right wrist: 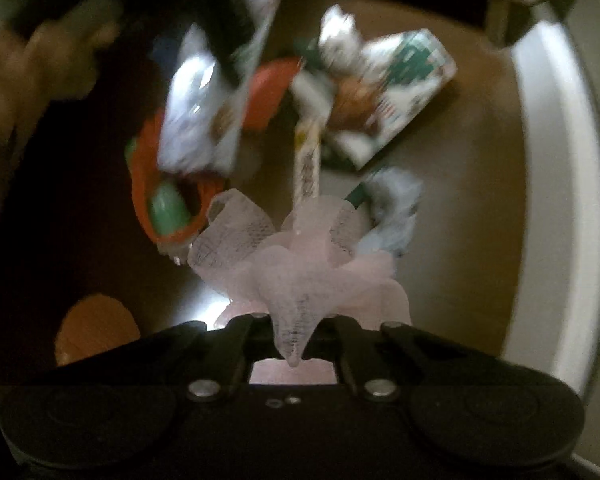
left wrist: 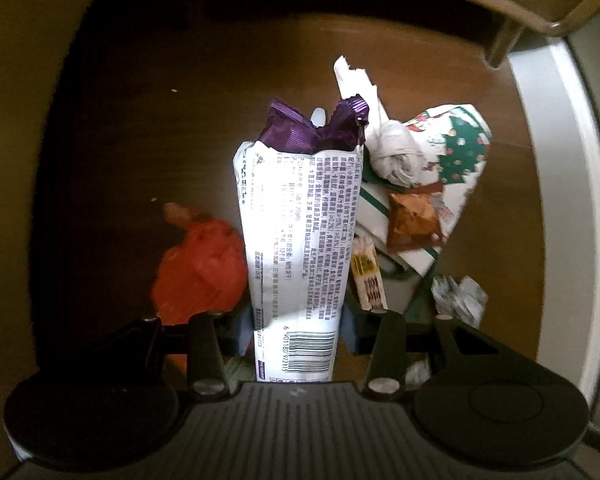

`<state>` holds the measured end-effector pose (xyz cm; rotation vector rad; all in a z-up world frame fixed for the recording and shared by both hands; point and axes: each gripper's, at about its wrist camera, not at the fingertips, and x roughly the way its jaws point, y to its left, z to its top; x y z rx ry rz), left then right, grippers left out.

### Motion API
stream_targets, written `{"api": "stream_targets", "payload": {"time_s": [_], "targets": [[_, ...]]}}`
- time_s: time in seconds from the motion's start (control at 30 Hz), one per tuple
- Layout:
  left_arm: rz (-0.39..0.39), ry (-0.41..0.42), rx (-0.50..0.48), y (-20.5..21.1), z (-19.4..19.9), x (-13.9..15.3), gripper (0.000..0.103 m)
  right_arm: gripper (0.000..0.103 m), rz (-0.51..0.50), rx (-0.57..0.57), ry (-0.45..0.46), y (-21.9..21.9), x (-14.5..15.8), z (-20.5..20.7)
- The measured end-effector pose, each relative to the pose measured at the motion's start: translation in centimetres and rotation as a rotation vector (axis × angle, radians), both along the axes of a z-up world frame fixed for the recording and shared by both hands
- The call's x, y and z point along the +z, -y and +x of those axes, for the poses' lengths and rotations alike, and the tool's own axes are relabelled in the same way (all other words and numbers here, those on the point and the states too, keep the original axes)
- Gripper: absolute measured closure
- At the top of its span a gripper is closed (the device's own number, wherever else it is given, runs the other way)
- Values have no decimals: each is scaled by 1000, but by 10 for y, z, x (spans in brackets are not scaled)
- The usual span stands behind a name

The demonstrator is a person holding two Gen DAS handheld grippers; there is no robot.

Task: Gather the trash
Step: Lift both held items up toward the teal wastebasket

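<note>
Pink foam fruit net [right wrist: 295, 256] pinched in right tool [right wrist: 293, 332]; flimsy mesh could slip free. Left tool [left wrist: 297, 332] clamps white snack wrapper [left wrist: 295, 248]; loose purple wrapper [left wrist: 316, 128] inside may drop onto tabletop [left wrist: 139, 120].

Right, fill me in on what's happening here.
A person is collecting trash off a brown table with two handheld grippers. The left gripper clamps a white printed wrapper with purple packaging inside. The right gripper is shut on pink foam netting. More litter, including an orange bag, remains below.
</note>
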<state>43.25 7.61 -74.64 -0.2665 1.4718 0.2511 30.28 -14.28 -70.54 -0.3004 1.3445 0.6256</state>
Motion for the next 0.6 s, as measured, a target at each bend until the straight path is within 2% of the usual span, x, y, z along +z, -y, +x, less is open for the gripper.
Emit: {"api": "stream_targets", "payload": {"time_s": [0.2,0.47,0.6], "targets": [[-39,24,4,-5,-23,96,61,101,69,-89,88,11,105,22],[-71,86,-1,-23,-39,260,61,101,171,-165,211,11,279,49],[-88,126,-17,-36,-39,343,61,101,209,-152,269,0,365,62]]}}
